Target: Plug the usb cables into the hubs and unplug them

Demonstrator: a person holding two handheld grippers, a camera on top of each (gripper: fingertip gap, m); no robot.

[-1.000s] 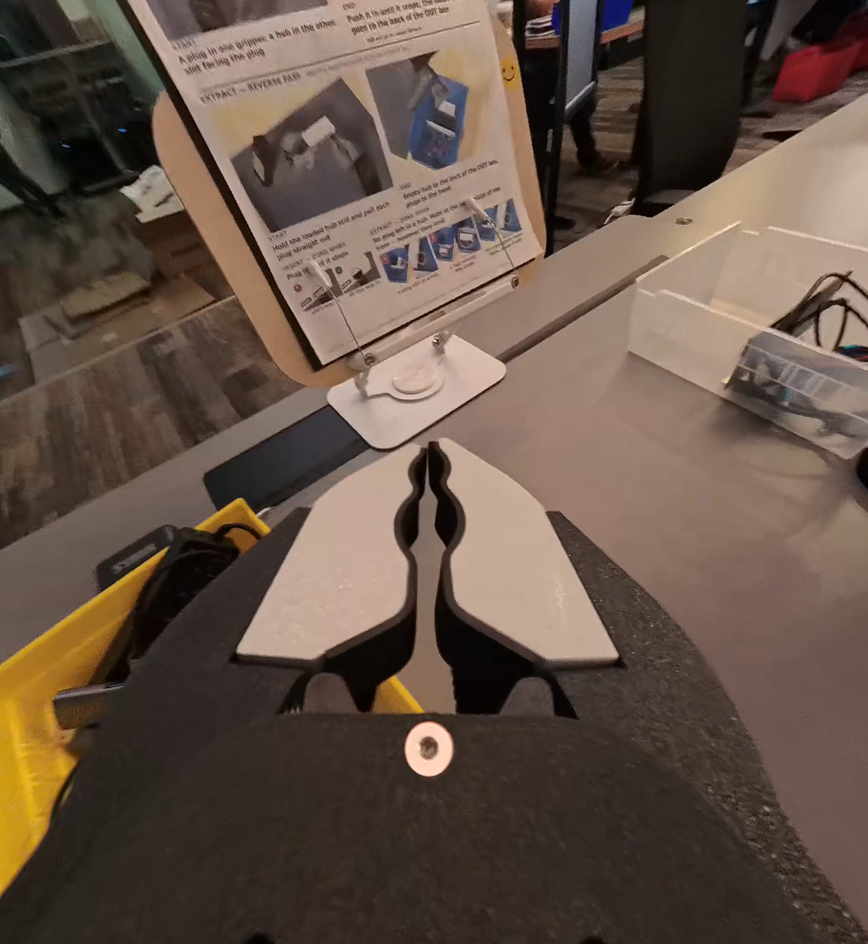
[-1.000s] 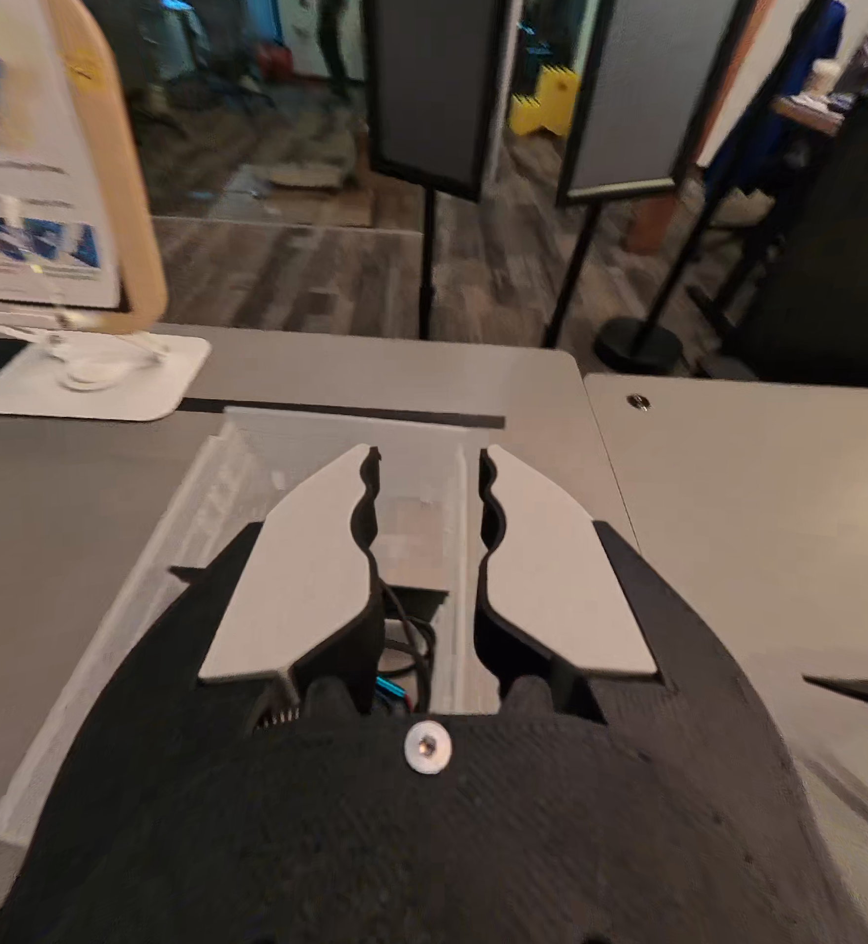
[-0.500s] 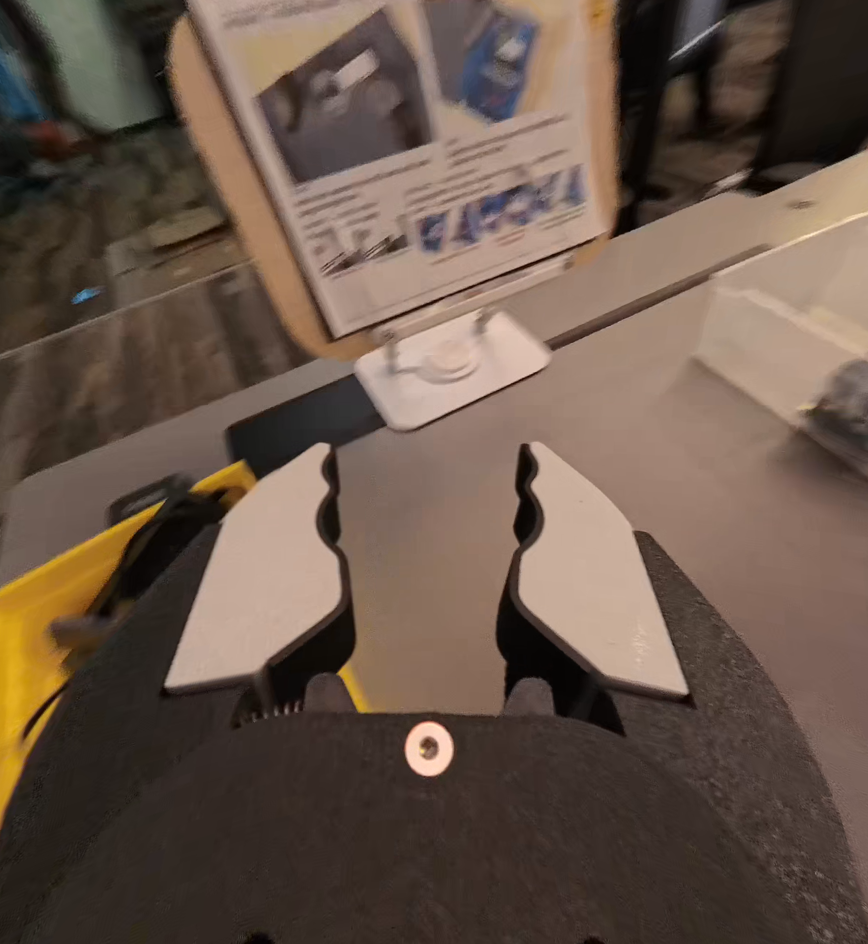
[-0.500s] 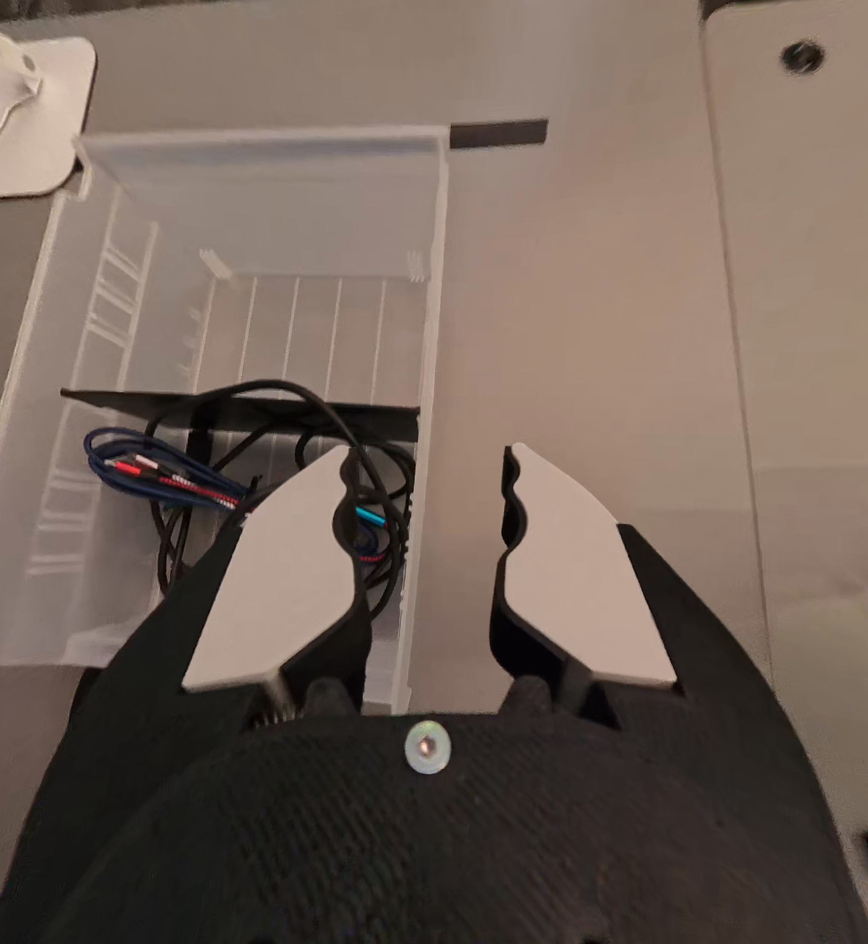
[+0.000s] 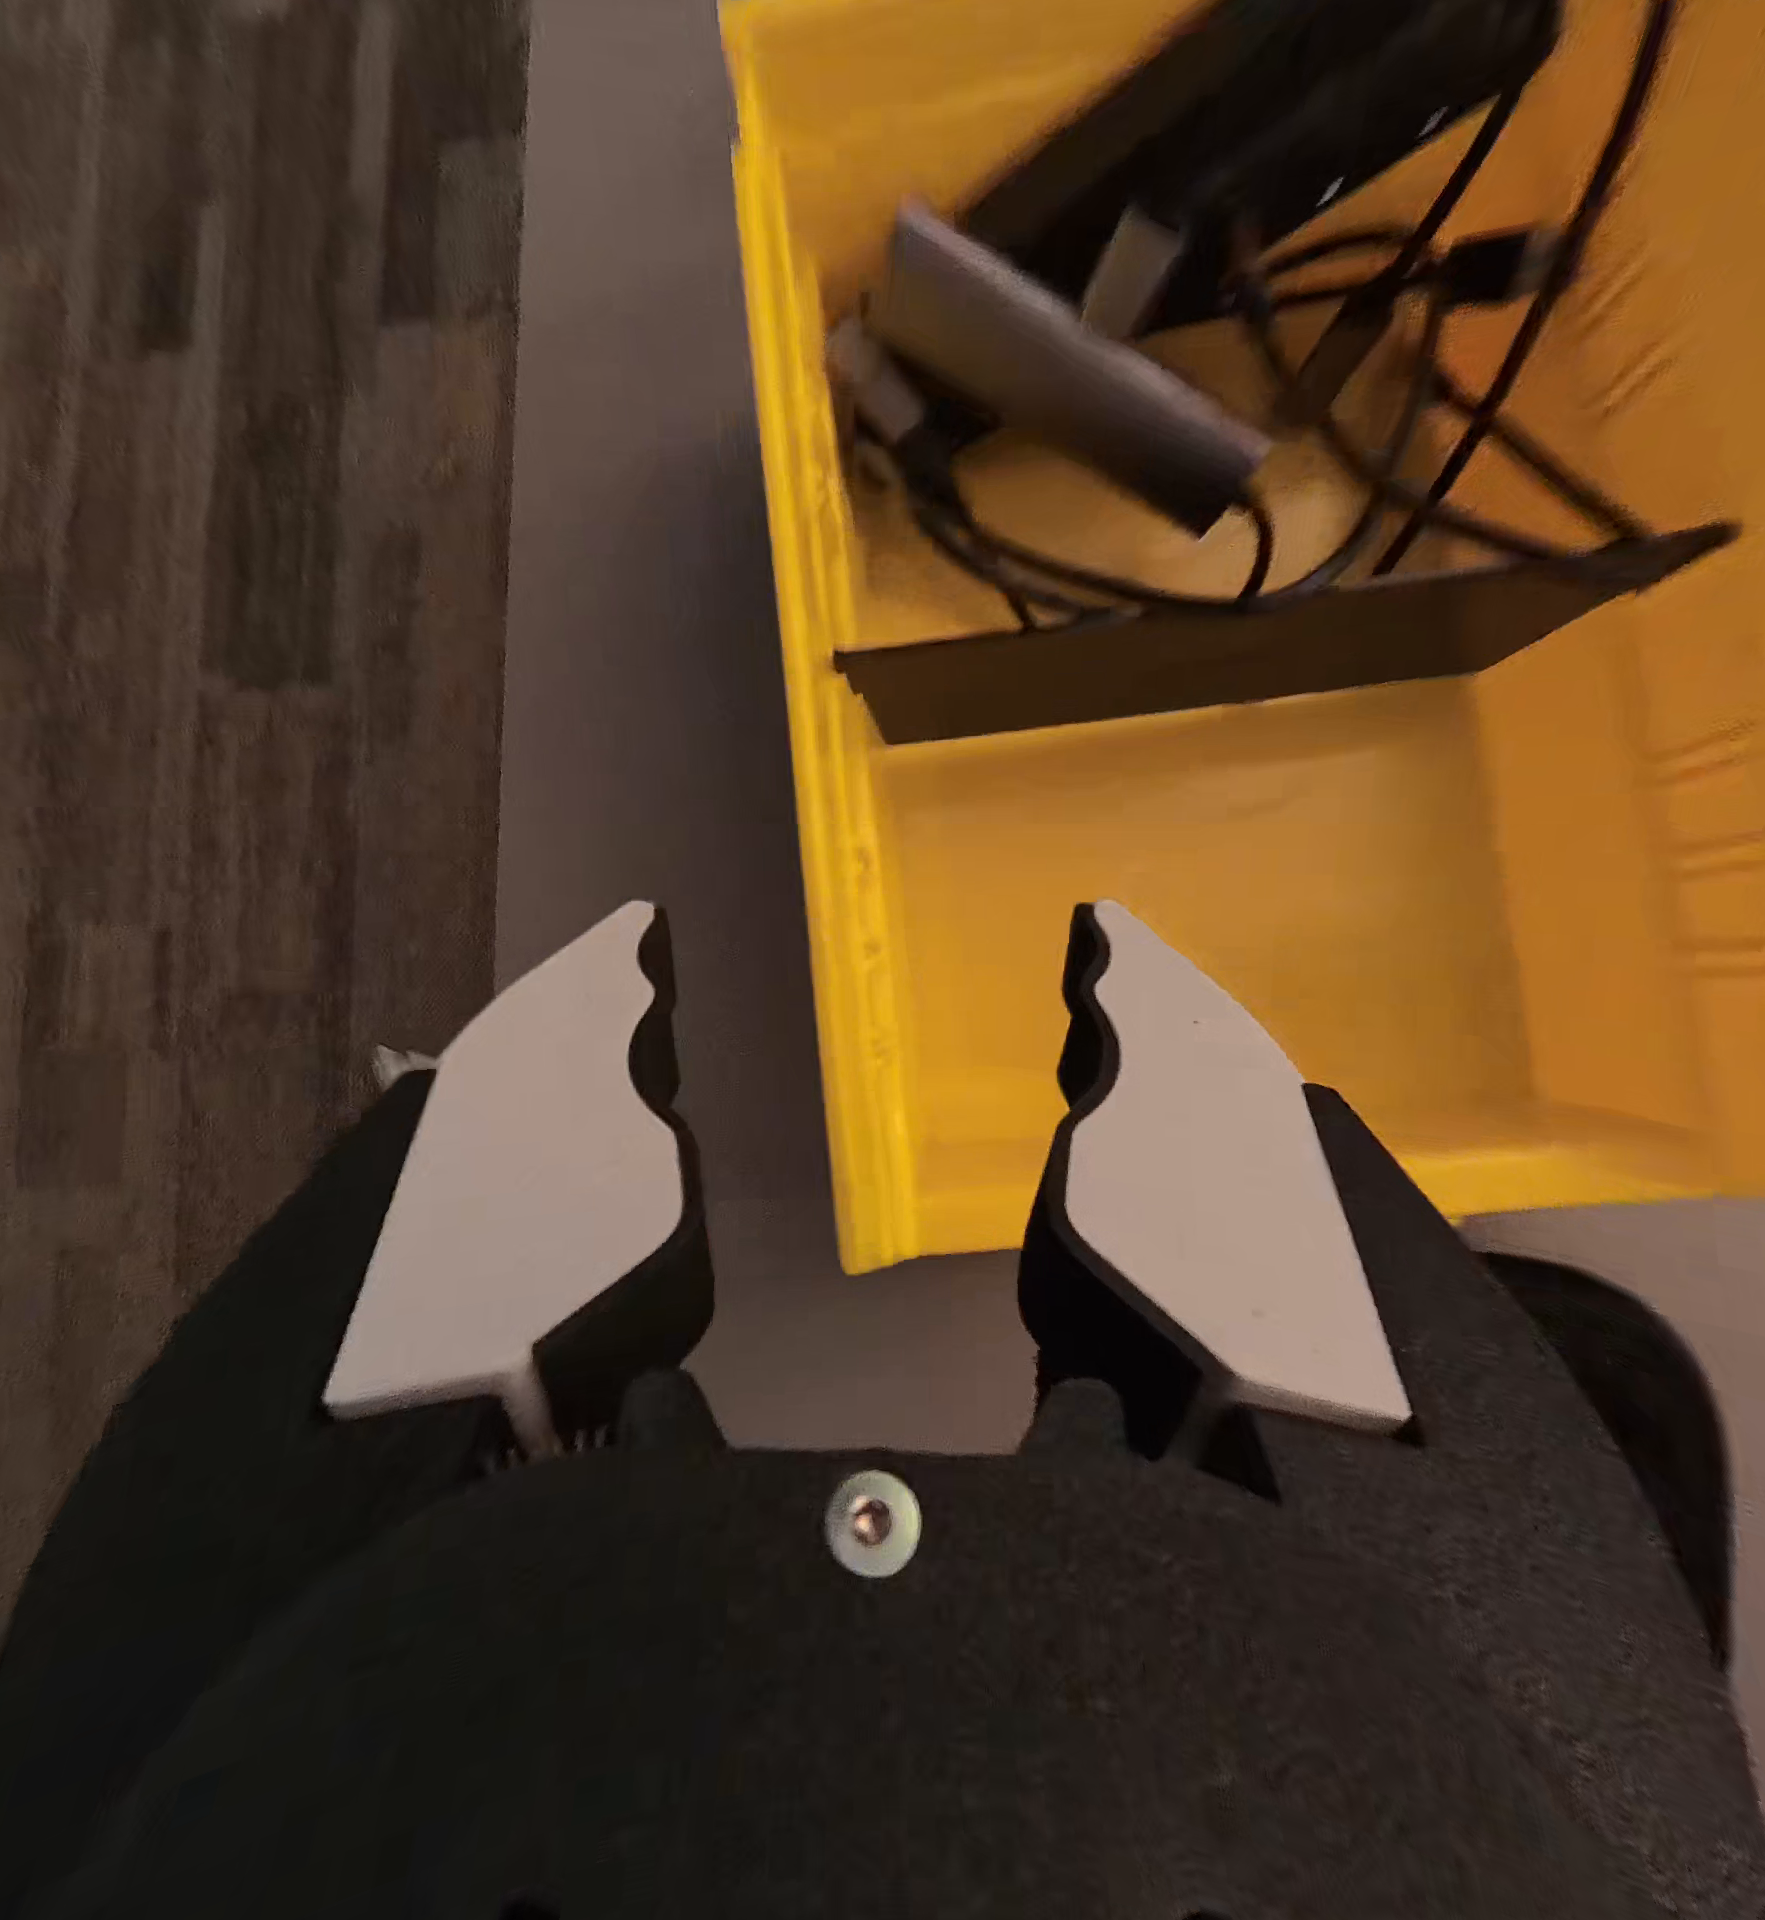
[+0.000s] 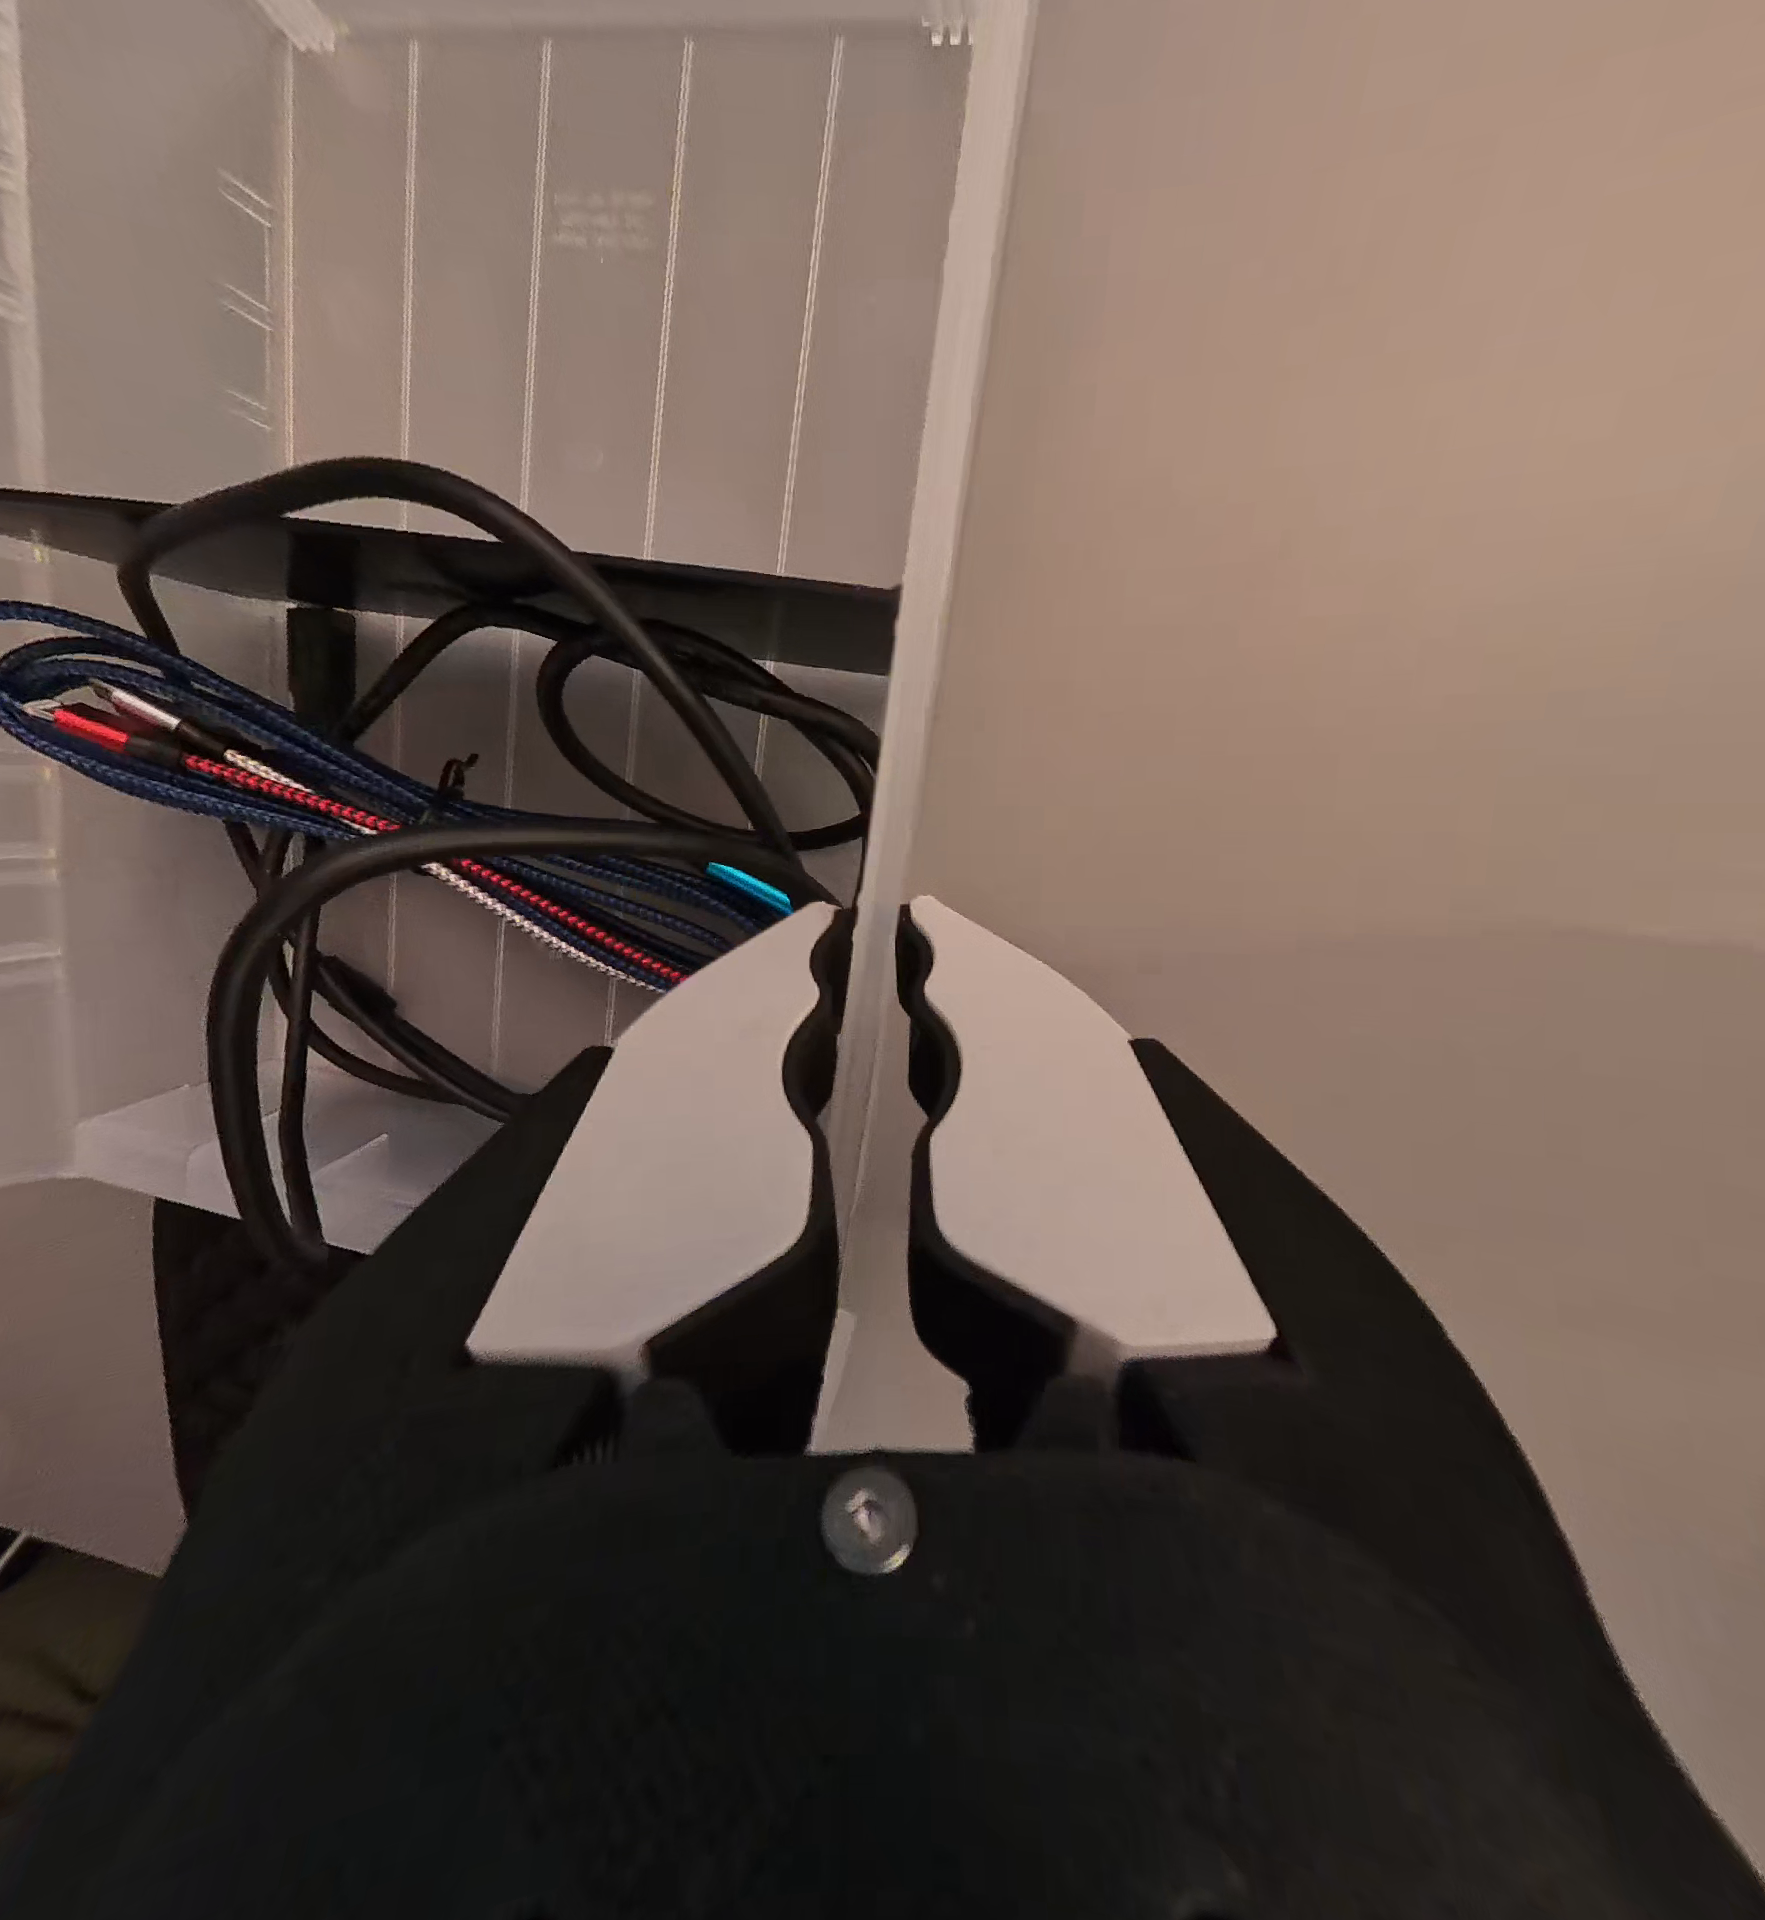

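Clear bin (image 6: pixel 649 312) side wall pinched by right tongs (image 6: pixel 865 920), left tongs (image 5: pixel 865 914) spread wide, empty, above yellow bin (image 5: pixel 1221 935) rim

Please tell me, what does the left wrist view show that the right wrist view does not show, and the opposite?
Only the left wrist view shows the yellow bin, with grey hubs and black cables behind a black divider, an empty near compartment, and wooden floor. The left tongs are open above the bin's near left corner.

Only the right wrist view shows the clear bin holding black cables and braided blue and red cables. The right tongs are closed on its right wall.

Both show a grey table and a bin with a black divider.
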